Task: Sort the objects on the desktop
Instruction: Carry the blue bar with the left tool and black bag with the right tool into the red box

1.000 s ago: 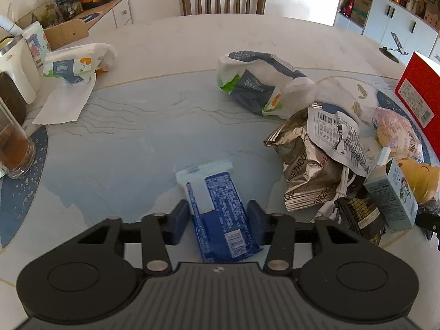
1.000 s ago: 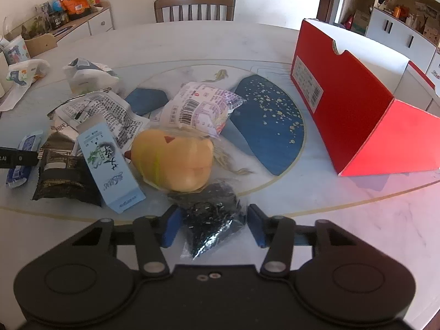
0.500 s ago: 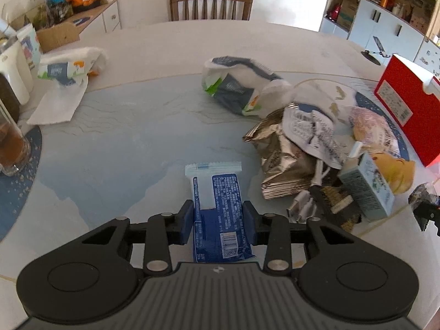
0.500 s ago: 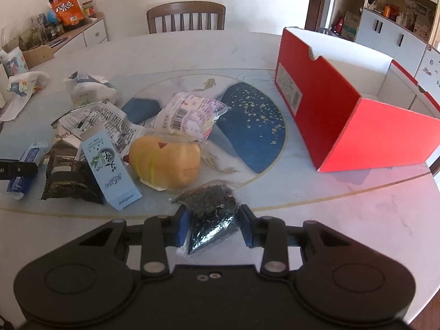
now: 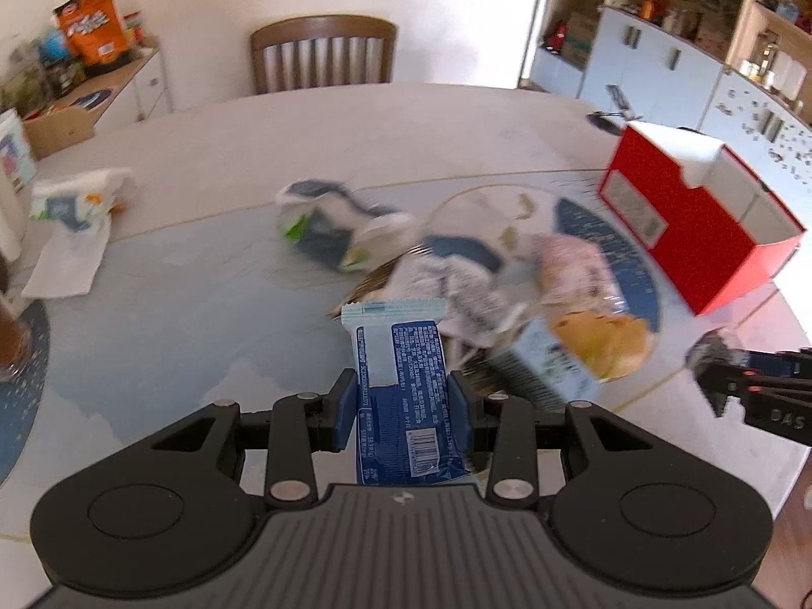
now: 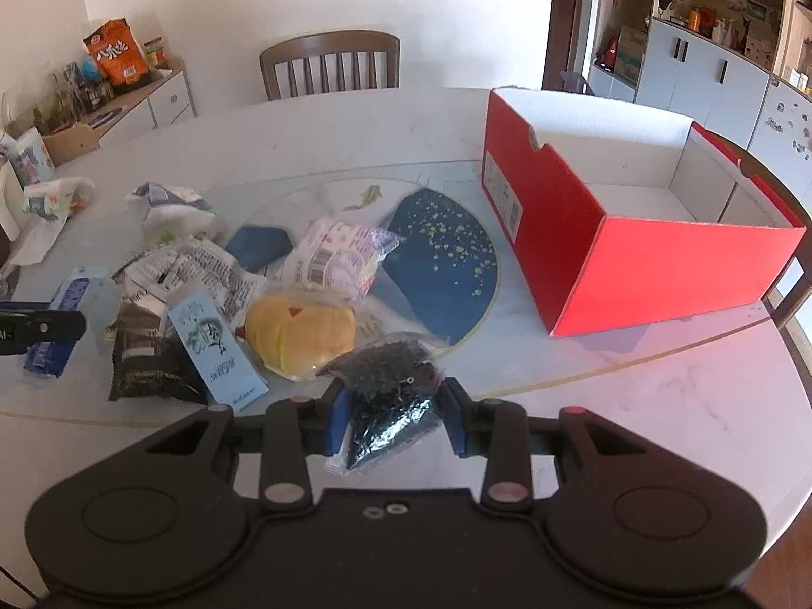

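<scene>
My left gripper (image 5: 403,408) is shut on a blue and white snack packet (image 5: 403,385), held clear of the table with its white end pointing away. My right gripper (image 6: 396,418) is shut on a clear bag of dark tea leaves (image 6: 393,393), also lifted. The right gripper with the dark bag shows at the right edge of the left wrist view (image 5: 720,373). The left gripper with the blue packet (image 6: 61,325) shows at the left edge of the right wrist view. An open red box (image 6: 634,248) with a white inside stands on the table to the right.
A pile of packets lies mid-table: a yellow bun in plastic (image 6: 299,335), a light blue carton (image 6: 215,350), a dark pouch (image 6: 147,365), a pink-white bag (image 6: 340,254) and crumpled wrappers (image 6: 188,274). A wooden chair (image 6: 330,66) stands at the far side. A glass (image 5: 12,345) sits at the left edge.
Both grippers closed on their packets and lifted them off the table. The left view swung right, so the red box is now more in sight.
</scene>
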The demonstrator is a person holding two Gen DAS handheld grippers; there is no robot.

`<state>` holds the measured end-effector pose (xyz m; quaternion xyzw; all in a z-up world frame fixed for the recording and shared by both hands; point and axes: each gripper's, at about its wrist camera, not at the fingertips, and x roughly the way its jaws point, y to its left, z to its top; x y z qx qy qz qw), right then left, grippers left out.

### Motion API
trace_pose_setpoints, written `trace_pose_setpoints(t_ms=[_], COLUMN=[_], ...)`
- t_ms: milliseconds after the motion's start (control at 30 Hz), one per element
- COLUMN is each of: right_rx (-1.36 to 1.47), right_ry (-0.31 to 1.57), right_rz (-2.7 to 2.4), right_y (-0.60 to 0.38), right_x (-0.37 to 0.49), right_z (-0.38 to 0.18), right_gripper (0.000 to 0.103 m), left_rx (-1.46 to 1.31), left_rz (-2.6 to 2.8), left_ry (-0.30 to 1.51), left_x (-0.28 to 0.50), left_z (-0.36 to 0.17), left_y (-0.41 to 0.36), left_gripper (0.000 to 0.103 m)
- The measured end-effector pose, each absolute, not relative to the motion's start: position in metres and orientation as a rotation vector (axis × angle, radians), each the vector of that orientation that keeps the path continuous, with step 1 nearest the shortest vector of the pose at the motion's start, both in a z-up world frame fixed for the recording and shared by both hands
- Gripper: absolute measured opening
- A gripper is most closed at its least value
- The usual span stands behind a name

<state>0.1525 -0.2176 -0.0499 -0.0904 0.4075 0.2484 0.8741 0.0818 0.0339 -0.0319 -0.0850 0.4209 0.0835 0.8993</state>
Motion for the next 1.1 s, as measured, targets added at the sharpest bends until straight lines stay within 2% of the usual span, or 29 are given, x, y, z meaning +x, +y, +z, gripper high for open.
trace_pose_setpoints(t_ms=[367,1100], right_rx=[-0.153,-0.108], right_ry=[0.806,0.744], right_rz=[0.557,0.564], right_y=[-0.245,-0.325], right_x=[0.170,0.266], right_z=[-0.016,0.025], right_gripper=[0.036,0.036], left_rx=[-0.135,-0.072], left_rz=[0.053,-0.065], left_ry=[0.828,0.776], left_x=[0.119,0.217], left_z=[-0.001,0.039], left_y=[-0.034,-0.157], left_gripper=[0.036,0.036])
